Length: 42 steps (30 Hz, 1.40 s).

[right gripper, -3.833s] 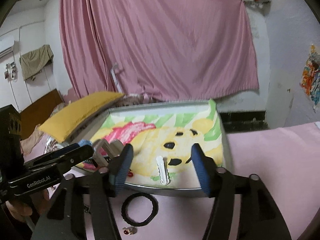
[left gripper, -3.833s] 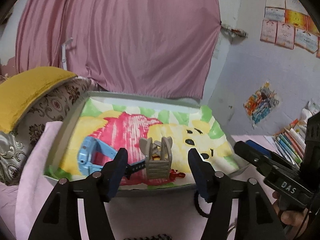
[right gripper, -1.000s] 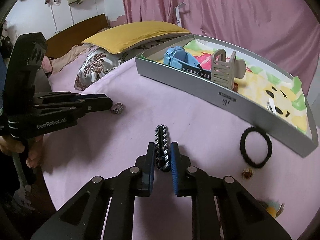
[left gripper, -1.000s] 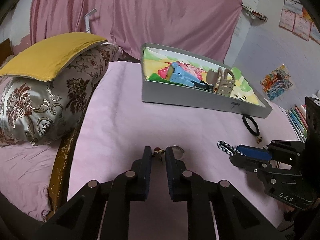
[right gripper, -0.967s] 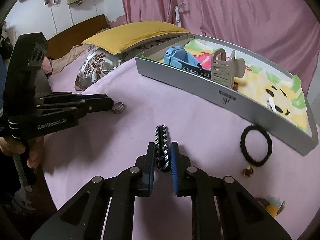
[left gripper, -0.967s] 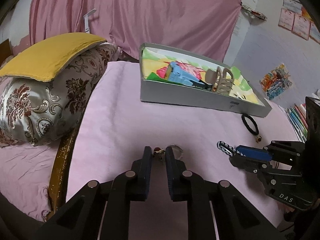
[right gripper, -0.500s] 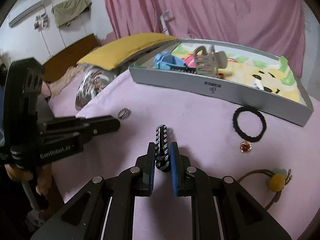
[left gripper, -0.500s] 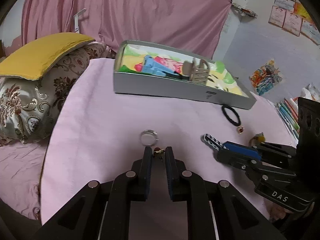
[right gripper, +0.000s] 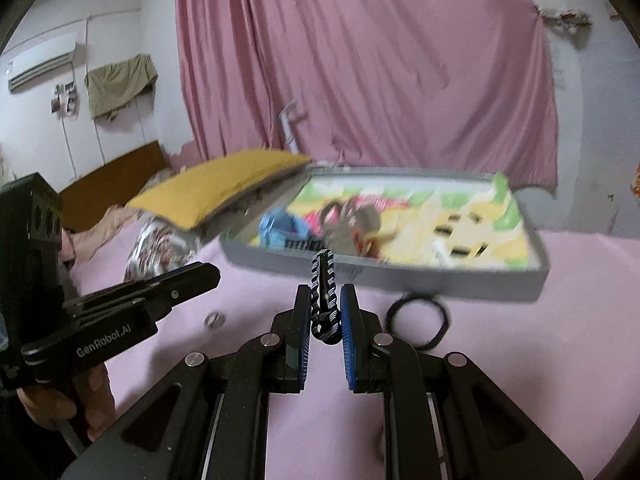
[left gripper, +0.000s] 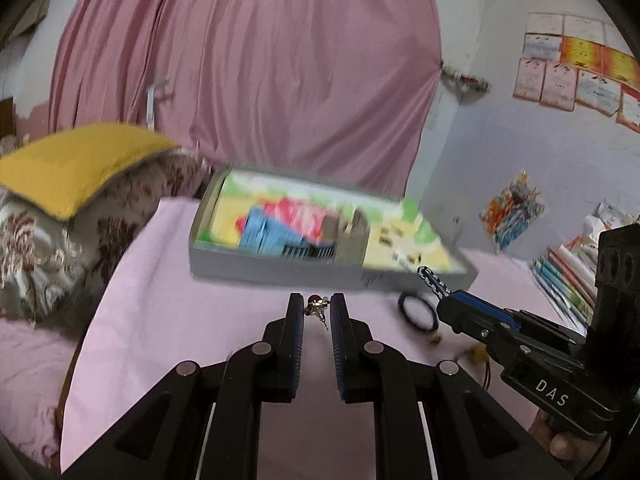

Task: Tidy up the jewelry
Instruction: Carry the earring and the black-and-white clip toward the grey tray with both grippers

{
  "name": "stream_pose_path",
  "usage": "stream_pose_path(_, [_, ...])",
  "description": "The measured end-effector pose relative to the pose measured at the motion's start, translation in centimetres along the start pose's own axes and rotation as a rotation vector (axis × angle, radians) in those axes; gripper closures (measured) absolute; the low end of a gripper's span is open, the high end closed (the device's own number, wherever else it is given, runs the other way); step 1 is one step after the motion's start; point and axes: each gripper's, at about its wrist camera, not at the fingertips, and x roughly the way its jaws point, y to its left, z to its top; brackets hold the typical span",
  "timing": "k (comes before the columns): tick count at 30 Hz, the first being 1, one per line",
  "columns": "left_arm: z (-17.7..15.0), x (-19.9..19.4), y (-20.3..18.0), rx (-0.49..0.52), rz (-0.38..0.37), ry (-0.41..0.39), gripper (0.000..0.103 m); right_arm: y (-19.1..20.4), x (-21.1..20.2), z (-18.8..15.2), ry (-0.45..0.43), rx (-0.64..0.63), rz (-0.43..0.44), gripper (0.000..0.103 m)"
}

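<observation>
Both claws hover level above the bedsheet (left gripper: 180,320): left claw (left gripper: 316,307) pinching an earring (left gripper: 315,307), right claw (right gripper: 326,312) clamping a striped clip (right gripper: 325,296).

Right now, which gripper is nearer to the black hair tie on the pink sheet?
Right. The right gripper hangs just beside the black hair tie, holding a striped clip. The left gripper, holding an earring, is farther to its left.
</observation>
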Motion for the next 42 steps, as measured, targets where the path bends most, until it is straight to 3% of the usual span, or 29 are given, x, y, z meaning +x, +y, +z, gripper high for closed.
stream_pose_path(12, [3.9, 2.0, -3.7, 0.066, 0.001, -0.184, 0.090, -2.8, -0.6, 4.5, -0.192, -0.043, -0.097, 0.090])
stream_pose_path(22, [5.7, 5.4, -5.8, 0.095, -0.006, -0.256, 0.090, -6.6, 1.1, 6.2, -0.207, -0.023, -0.165, 0.090])
stream_pose_path(29, [6.2, 8.8, -7.6, 0.133, -0.028, -0.187, 0.090, -8.9, 3.3, 6.6, -0.128, 0.011, -0.179, 0.090])
stream_pose_path(42, [5.4, 13.2, -9.0, 0.136, -0.061, 0.111, 0.090, -12.4, 7.9, 4.7, 0.113, 0.146, -0.088, 0.090])
